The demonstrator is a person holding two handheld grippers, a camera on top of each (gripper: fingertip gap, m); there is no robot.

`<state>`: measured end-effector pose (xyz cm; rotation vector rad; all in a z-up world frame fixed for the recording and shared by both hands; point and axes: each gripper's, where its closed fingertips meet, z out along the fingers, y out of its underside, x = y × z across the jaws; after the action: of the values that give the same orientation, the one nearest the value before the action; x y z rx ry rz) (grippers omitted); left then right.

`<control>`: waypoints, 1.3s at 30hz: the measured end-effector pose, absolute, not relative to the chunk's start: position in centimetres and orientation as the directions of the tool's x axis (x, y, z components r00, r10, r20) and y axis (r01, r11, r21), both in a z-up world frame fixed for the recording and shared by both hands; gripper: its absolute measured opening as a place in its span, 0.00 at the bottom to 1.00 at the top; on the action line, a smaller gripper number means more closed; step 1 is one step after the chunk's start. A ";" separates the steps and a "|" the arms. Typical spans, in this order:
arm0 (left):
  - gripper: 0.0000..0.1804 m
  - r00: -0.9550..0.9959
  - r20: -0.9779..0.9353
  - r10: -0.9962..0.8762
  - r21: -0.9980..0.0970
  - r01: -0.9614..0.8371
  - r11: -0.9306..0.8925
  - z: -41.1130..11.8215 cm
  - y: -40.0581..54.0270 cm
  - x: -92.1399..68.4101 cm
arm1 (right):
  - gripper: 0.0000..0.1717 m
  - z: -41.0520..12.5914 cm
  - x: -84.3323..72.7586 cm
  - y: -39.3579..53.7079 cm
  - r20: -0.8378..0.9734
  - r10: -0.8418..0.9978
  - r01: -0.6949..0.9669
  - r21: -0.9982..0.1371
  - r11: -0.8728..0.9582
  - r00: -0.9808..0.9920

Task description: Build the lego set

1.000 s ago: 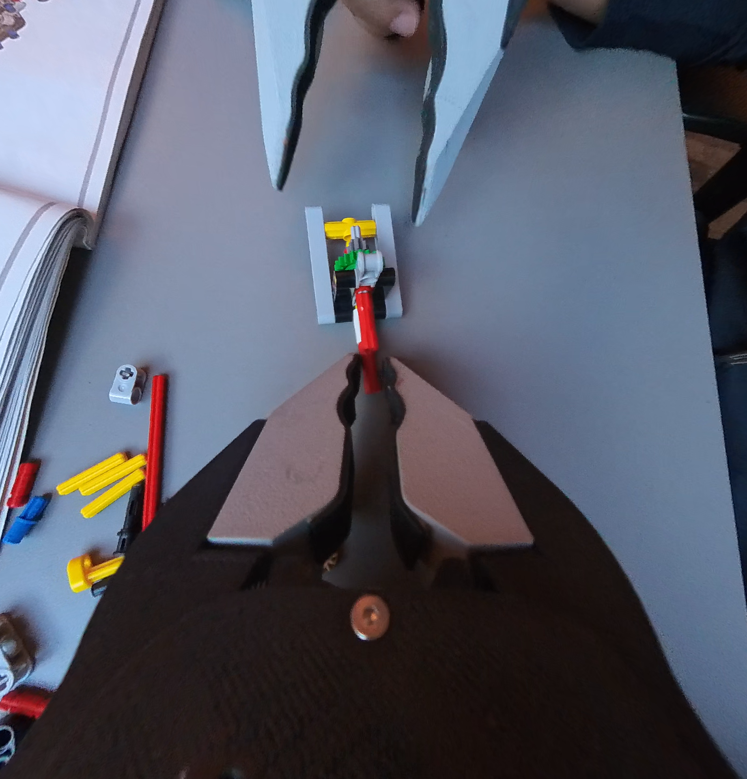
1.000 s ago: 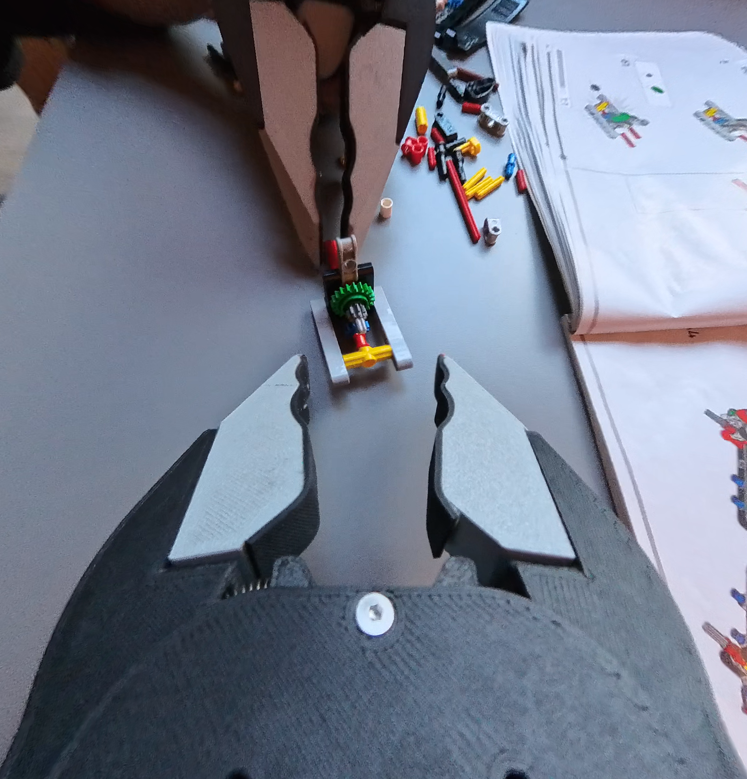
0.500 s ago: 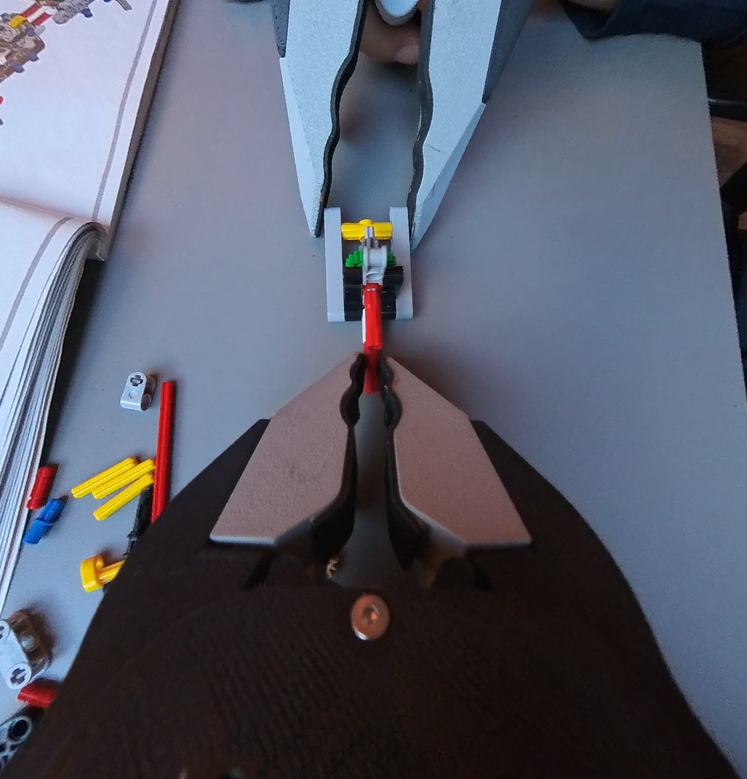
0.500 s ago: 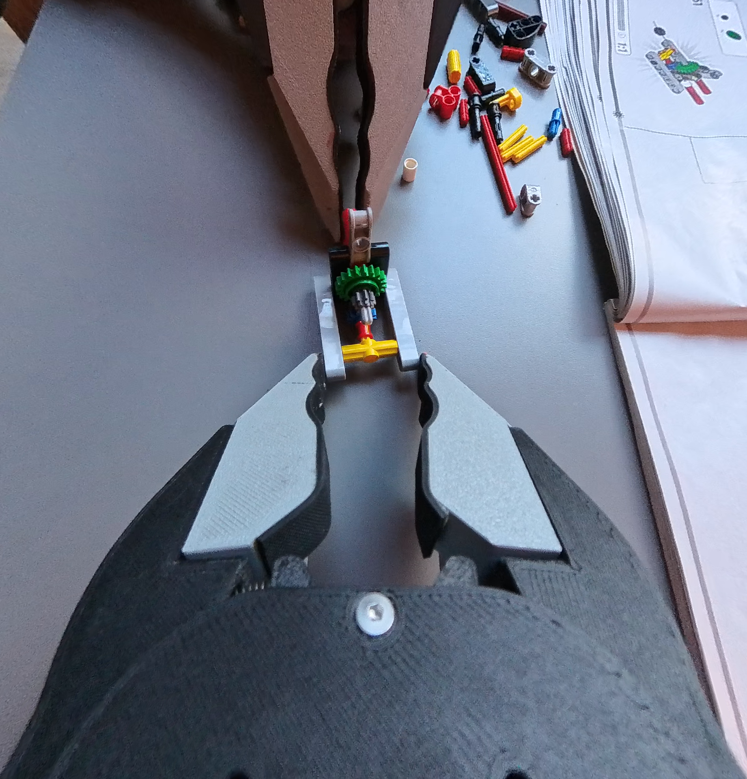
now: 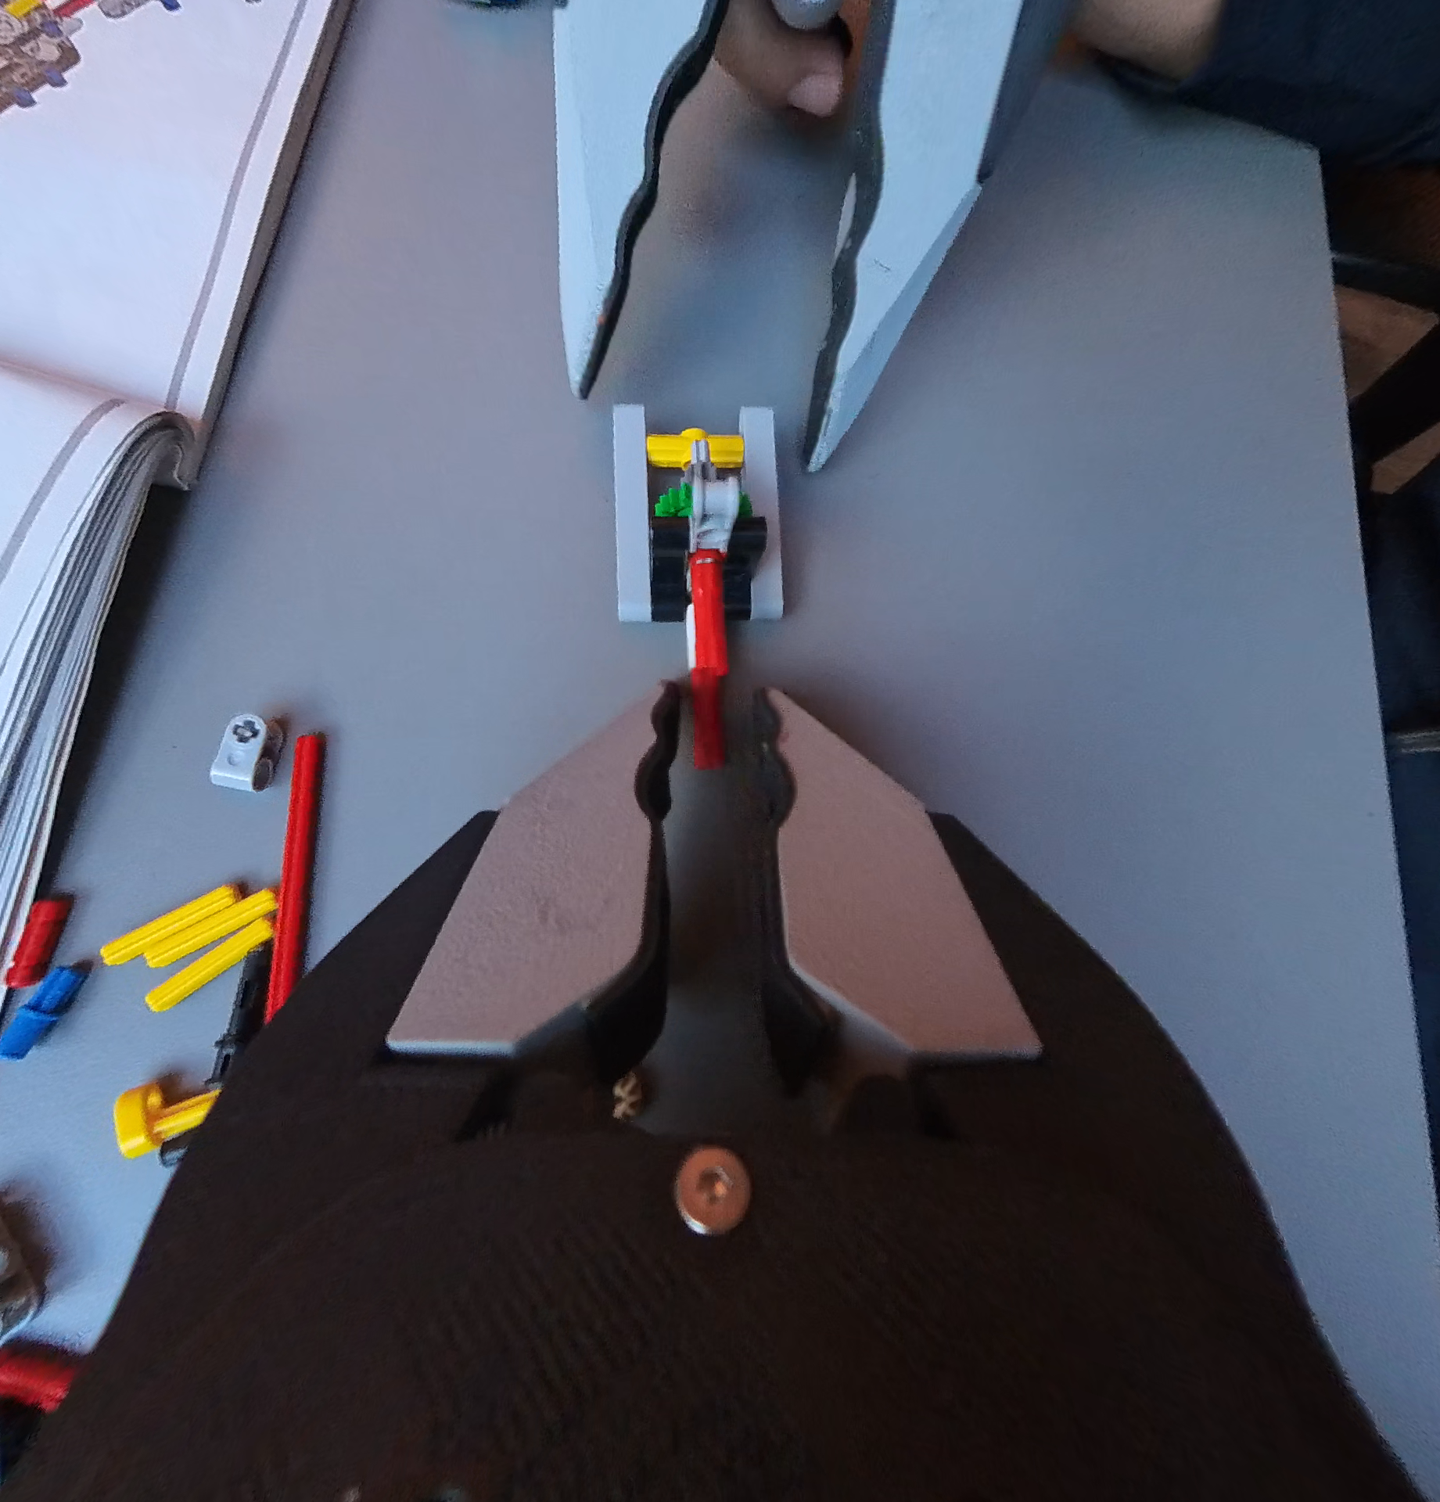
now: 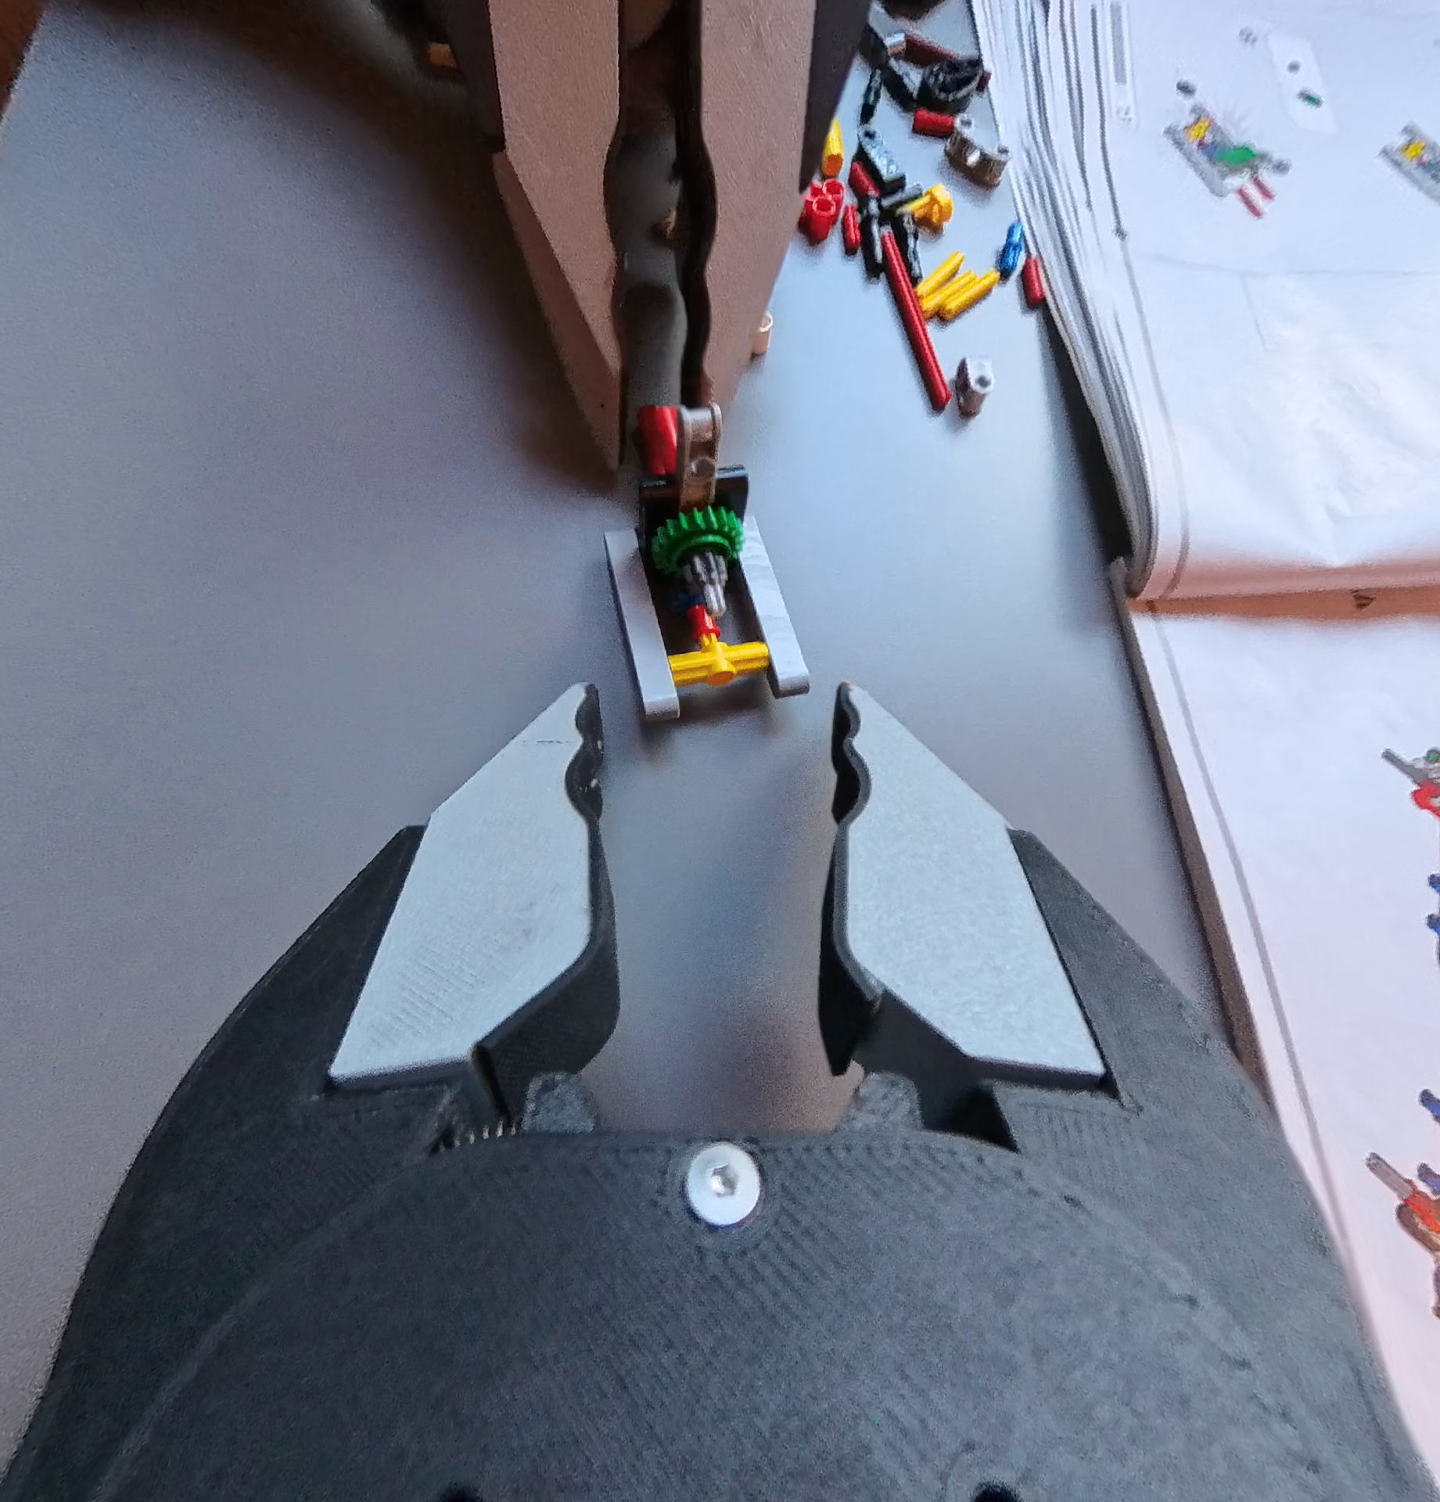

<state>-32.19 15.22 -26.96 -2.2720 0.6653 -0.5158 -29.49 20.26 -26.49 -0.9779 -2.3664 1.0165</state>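
A small brick assembly (image 5: 698, 520) lies on the grey table (image 5: 1066, 650). It has two grey side beams, a yellow cross piece, a green gear and a black block. A red axle (image 5: 707, 699) sticks out of it toward my left gripper (image 5: 718, 689). The axle's end lies between the left pads with a gap on each side, so this gripper is open. In the right wrist view the assembly (image 6: 704, 601) lies just ahead of my right gripper (image 6: 716, 689). The right gripper is open, empty and clear of the beam ends. The left gripper (image 6: 668, 406) stands behind the assembly there.
An open instruction book (image 5: 74, 325) lies along the table's side; it also shows in the right wrist view (image 6: 1269, 366). Loose yellow, red, blue and black pieces (image 5: 196, 935) and a long red axle (image 5: 294, 870) lie beside it. A person's hand (image 5: 789, 73) is behind the right gripper. Spacing between my two grippers at the tips: around 7 cm. The left tips stand about 9 cm off the long red axle (image 5: 294, 870). The right camera catches it too, in the right wrist view (image 6: 917, 319).
My left pads, shut on the red axle before, have opened off it. My right gripper had closed in at the beam ends half a second ago; it has opened and drawn back.
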 end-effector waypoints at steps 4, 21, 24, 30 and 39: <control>0.11 0.804 0.184 -0.566 -0.720 -0.281 -0.634 -26.9 15.6 -31.9 | 0.26 -26.0 -29.4 20.1 0.131 0.710 0.412 -0.736 0.537 -0.692; 0.02 0.832 0.134 -0.539 -0.718 -0.294 -0.631 -27.1 16.5 -31.6 | 0.17 -27.0 -28.7 18.9 0.212 0.657 0.392 -0.657 0.644 -0.723; 0.02 0.829 0.133 -0.542 -0.718 -0.296 -0.629 -27.1 16.6 -31.4 | 0.17 -27.0 -28.7 18.9 0.205 0.661 0.393 -0.666 0.635 -0.722; 0.02 0.828 0.149 -0.540 -0.716 -0.286 -0.636 -27.1 16.6 -31.4 | 0.18 -27.0 -28.6 19.1 0.169 0.677 0.407 -0.686 0.603 -0.716; 0.02 0.828 0.130 -0.545 -0.692 -0.318 -0.648 -27.1 16.4 -31.3 | 0.19 -26.4 -28.4 19.3 0.165 0.684 0.406 -0.697 0.590 -0.711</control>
<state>-31.27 16.43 -27.14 -2.3197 0.6281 -0.4313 -28.41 19.34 -26.45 -0.8739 -2.4031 0.9026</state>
